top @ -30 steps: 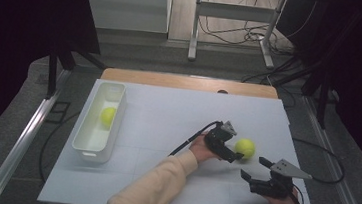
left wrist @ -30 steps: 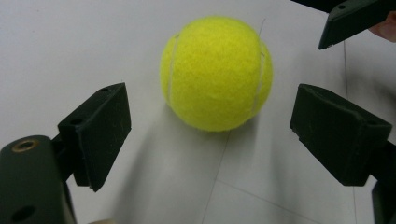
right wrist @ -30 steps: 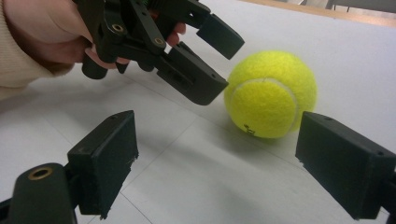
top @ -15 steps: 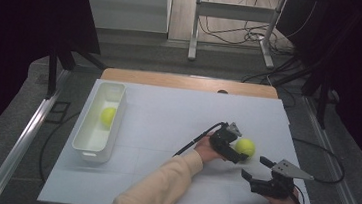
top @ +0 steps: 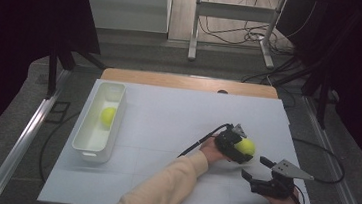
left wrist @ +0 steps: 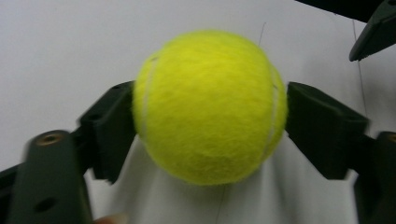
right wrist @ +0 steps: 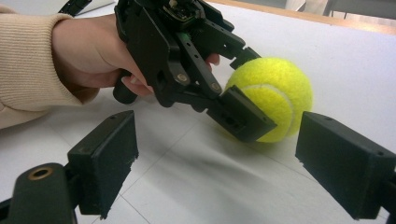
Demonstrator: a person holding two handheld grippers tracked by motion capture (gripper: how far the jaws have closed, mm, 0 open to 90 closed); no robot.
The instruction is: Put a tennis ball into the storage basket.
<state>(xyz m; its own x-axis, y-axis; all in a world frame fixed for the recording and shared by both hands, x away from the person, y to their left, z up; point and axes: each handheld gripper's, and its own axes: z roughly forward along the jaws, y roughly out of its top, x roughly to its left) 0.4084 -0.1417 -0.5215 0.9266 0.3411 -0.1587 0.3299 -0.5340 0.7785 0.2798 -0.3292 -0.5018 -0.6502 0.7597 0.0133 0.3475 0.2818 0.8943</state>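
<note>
A white table (top: 167, 121) stands on grey floor (top: 23, 102) (dark at both sides), cables (top: 230, 34) behind.

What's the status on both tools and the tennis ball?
Left tool has just closed, pads on tennis ball. Right tool open, nothing between the jaws, beside the ball. White bin at far left holds second ball. Nothing in the way.

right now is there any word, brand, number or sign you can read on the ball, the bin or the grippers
None can be read.
Tennis ball between the left gripper's jaws: only its pale seam line, no brand print on the side that shows.
Second ball in the white bin: too small to tell.
White bin: plain walls, no label.
Left gripper and right gripper: black parts with screw holes, no marking legible.
</note>
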